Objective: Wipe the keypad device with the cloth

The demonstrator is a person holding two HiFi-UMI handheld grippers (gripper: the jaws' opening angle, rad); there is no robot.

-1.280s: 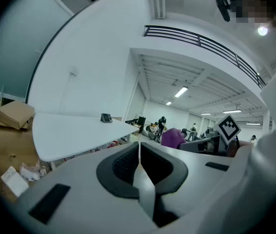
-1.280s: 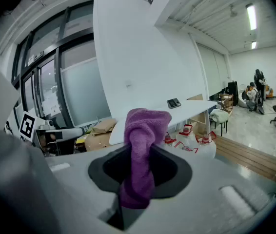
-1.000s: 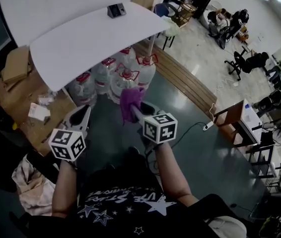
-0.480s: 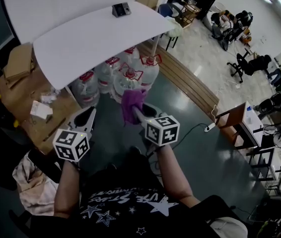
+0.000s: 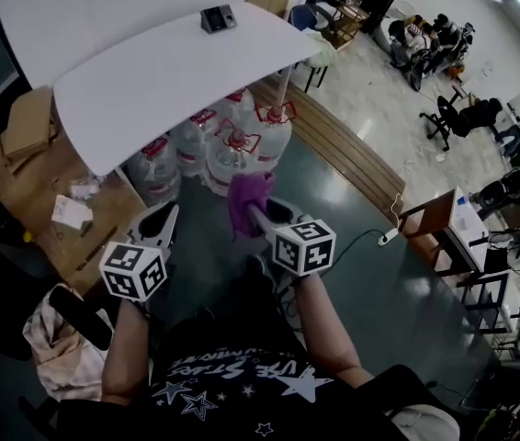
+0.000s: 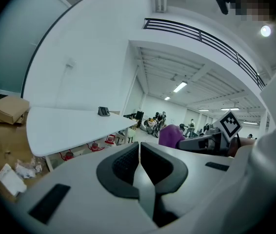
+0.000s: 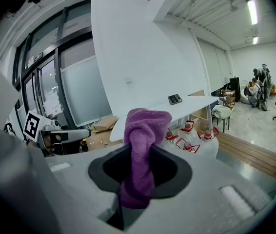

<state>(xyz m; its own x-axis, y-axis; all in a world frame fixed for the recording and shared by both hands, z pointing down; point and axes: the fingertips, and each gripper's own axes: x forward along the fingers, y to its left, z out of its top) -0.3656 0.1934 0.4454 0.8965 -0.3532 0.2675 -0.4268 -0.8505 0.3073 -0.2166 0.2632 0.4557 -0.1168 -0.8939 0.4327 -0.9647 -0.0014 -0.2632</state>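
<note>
Dark and boxy, the small keypad device sits at the far edge of the smooth white table with round corners, well apart from you. I think no wiping is done yet, and you need to get close first. Your right gripper has its jaws squeezed on the soft, fuzzy purple cloth, which sticks up in a bunch. Your left gripper has its jaws closed together on nothing. Clear plastic water jugs with red handles stand under the table.
</note>
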